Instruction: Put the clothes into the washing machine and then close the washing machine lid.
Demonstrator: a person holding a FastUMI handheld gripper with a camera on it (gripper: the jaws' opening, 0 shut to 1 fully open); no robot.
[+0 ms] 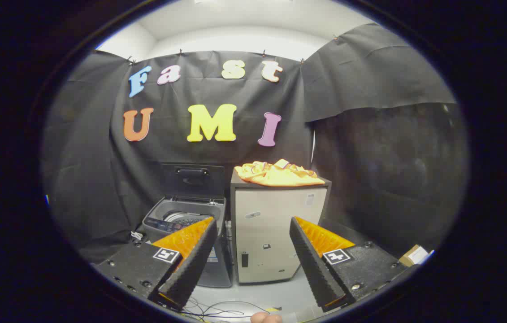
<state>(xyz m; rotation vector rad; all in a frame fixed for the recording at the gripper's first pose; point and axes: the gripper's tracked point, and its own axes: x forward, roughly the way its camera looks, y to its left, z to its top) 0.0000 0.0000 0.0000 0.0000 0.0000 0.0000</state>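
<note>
Gaping tool (253, 260); clothes (280, 175) beyond; washing machine (181, 217) open.

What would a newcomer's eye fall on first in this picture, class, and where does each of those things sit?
First the yellow-orange clothes, heaped on top of the pale cabinet beyond the tongs. Beside the cabinet stands the washing machine with its lid raised upright. The tongs are open, nothing between their fingers.
</note>
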